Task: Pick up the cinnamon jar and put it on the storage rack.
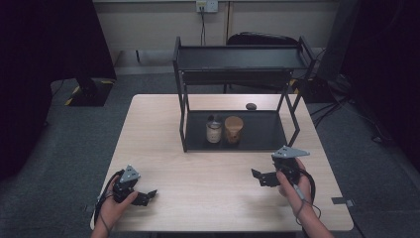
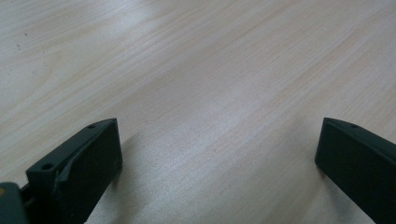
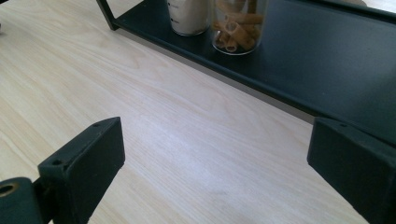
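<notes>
Two jars are seen standing upright, just beside each other, on the lower tray of the black rack (image 1: 257,130) at the far middle of the tabletop (image 1: 163,129): a pasta jar (image 1: 233,129) on the right and a white-filled jar (image 1: 214,131) on the left. The right hand-held gripper (image 1: 258,175) is held low over the tabletop with its jaws spread wide and nothing between them; the pasta jar lies ahead of it and toward the person's left. The left hand-held gripper (image 1: 148,194) is likewise released, over bare wood, well apart from the rack. The right hand-held gripper is judged nearer to both jars.
</notes>
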A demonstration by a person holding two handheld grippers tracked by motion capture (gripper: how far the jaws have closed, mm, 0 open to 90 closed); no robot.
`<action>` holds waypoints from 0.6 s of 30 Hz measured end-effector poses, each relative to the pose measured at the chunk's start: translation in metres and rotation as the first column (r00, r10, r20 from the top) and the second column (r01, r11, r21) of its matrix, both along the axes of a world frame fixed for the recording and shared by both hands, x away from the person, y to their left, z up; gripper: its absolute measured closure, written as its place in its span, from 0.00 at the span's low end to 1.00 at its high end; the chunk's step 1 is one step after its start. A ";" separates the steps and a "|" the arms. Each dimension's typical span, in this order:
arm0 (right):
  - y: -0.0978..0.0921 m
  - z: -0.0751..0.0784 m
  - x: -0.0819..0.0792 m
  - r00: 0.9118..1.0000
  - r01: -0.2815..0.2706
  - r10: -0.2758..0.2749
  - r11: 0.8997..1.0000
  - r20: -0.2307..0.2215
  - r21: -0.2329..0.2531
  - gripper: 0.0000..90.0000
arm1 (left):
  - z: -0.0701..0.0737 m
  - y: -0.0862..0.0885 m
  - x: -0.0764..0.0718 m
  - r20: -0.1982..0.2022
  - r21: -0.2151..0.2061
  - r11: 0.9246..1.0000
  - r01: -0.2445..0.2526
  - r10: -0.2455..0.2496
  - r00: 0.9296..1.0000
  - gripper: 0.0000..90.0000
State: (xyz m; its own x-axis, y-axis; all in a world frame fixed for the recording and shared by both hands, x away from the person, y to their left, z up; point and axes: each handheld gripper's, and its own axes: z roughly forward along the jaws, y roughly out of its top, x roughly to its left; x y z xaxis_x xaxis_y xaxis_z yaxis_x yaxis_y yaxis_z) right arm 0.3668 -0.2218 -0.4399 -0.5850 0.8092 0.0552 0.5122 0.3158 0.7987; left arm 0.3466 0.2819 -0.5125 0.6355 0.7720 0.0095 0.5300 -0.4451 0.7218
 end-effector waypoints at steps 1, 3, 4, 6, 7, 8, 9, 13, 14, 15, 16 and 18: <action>-0.002 -0.001 0.000 1.000 0.003 -0.003 1.000 0.002 -0.004 0.03 | 0.000 0.000 0.000 0.000 0.000 1.000 0.000 0.000 1.000 0.00; -0.005 -0.002 -0.001 1.000 0.003 -0.003 1.000 -0.002 -0.007 0.03 | 0.000 0.000 0.000 0.000 0.000 1.000 0.000 0.000 1.000 0.00; -0.007 -0.003 -0.001 1.000 0.005 -0.005 1.000 -0.004 -0.004 0.03 | 0.000 0.000 0.000 0.000 0.000 1.000 0.000 0.000 1.000 0.00; -0.010 -0.005 -0.001 1.000 0.007 -0.007 1.000 -0.007 -0.001 0.03 | 0.000 0.000 0.000 0.000 0.000 1.000 0.000 0.000 1.000 0.00; -0.012 -0.005 -0.002 1.000 0.011 -0.011 1.000 -0.006 -0.006 0.03 | 0.000 0.000 0.000 0.000 0.000 1.000 0.000 0.000 1.000 0.00; -0.014 -0.006 -0.002 1.000 0.015 -0.015 1.000 -0.004 -0.009 0.03 | 0.000 0.000 0.000 0.000 0.000 1.000 0.000 0.000 1.000 0.00; -0.016 -0.006 -0.002 1.000 0.016 -0.016 1.000 -0.001 -0.010 0.03 | 0.000 0.000 0.000 0.000 0.000 1.000 0.000 0.000 1.000 0.00; -0.023 -0.009 -0.005 1.000 0.027 -0.027 1.000 -0.002 -0.006 0.03 | 0.000 0.000 0.000 0.000 0.000 1.000 0.000 0.000 1.000 0.00; -0.025 -0.009 -0.005 1.000 0.029 -0.029 1.000 -0.002 -0.006 0.03 | 0.000 0.000 0.000 0.000 0.000 1.000 0.000 0.000 1.000 0.00; -0.026 -0.010 -0.006 1.000 0.028 -0.028 1.000 0.001 -0.009 0.03 | 0.000 0.000 0.000 0.000 0.000 1.000 0.000 0.000 1.000 0.00; -0.028 -0.011 -0.007 1.000 0.029 -0.029 1.000 0.009 -0.011 0.03 | 0.000 0.000 0.000 0.000 0.000 1.000 0.000 0.000 1.000 0.00; -0.031 -0.011 -0.008 0.999 0.033 -0.033 0.999 0.010 -0.009 0.03 | 0.000 0.000 0.000 0.000 0.000 1.000 0.000 0.000 1.000 0.00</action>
